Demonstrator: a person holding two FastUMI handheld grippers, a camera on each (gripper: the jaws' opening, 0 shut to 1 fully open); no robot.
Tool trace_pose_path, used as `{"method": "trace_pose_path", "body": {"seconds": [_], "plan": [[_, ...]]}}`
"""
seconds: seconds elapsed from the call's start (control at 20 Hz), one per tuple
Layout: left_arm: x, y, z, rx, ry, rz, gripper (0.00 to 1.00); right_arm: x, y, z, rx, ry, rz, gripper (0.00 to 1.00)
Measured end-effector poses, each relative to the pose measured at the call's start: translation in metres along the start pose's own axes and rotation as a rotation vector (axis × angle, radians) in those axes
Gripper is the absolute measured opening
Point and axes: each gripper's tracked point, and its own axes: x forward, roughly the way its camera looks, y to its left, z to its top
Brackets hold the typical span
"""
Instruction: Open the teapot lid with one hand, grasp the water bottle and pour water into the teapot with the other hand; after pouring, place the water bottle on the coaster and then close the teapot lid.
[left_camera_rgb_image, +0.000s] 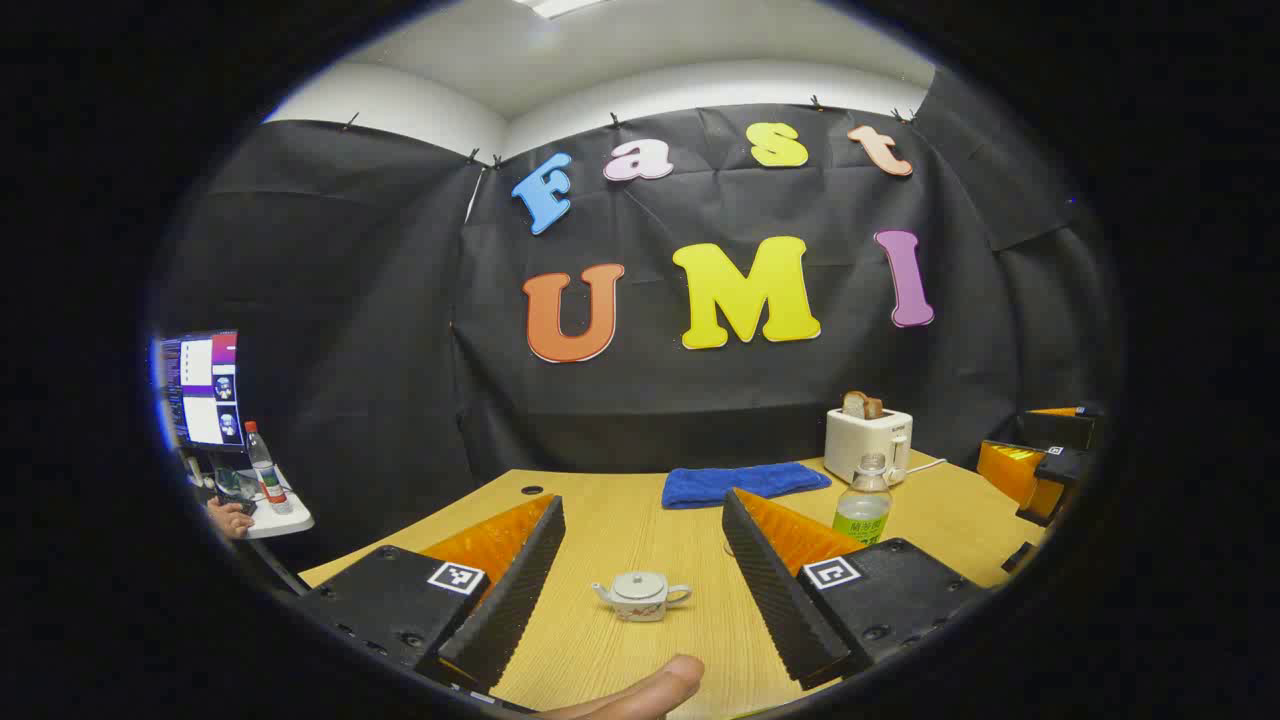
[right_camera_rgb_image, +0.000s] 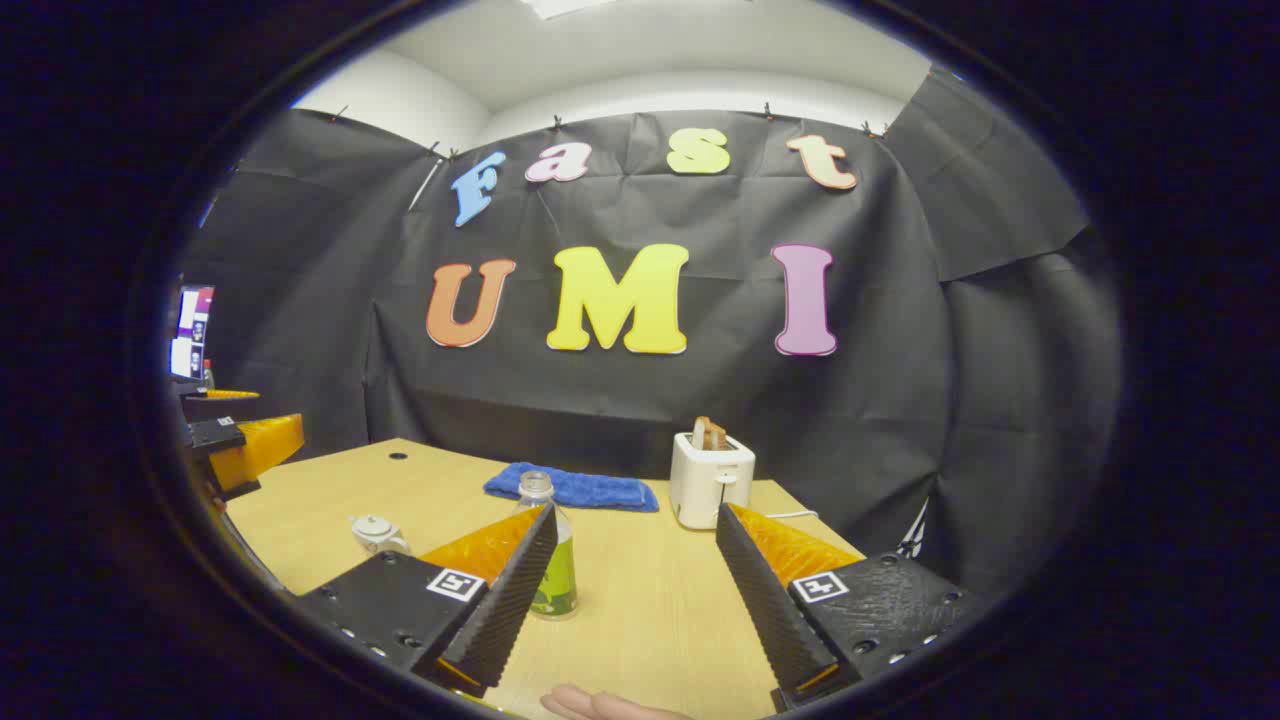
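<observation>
Half the water bottle (right_camera_rgb_image: 552, 560) hidden behind fingers (right_camera_rgb_image: 500, 600), teapot (left_camera_rgb_image: 640, 595) lidded

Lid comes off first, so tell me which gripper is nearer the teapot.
Left. The left gripper is open with the teapot framed between its fingers, just ahead. The right gripper faces the water bottle, the teapot off to its left.

Teapot (left_camera_rgb_image: 640, 595) white with faint reddish motif, lid on. Water bottle (right_camera_rgb_image: 552, 560) clear with green label, pale cap. Towel (left_camera_rgb_image: 744, 484) blue. Toaster (right_camera_rgb_image: 710, 479) white, brown toast inside. Table (left_camera_rgb_image: 620, 530) light wood grain.
</observation>
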Motion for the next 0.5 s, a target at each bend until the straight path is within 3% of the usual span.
{"method": "trace_pose_path", "body": {"seconds": [0.05, 0.3, 0.5], "plan": [[0.001, 0.0, -0.001, -0.004, 0.001, -0.003, 0.99, -0.001, -0.001, 0.003, 0.008, -0.007, -0.006, 0.94], [0.003, 0.006, -0.007, -0.018, 0.023, -0.003, 0.99, -0.001, -0.006, 0.003, 0.017, -0.008, -0.018, 0.98], [0.008, 0.005, -0.013, -0.039, 0.047, -0.021, 0.99, 0.002, -0.002, -0.003, 0.015, 0.013, -0.015, 0.95]]}}
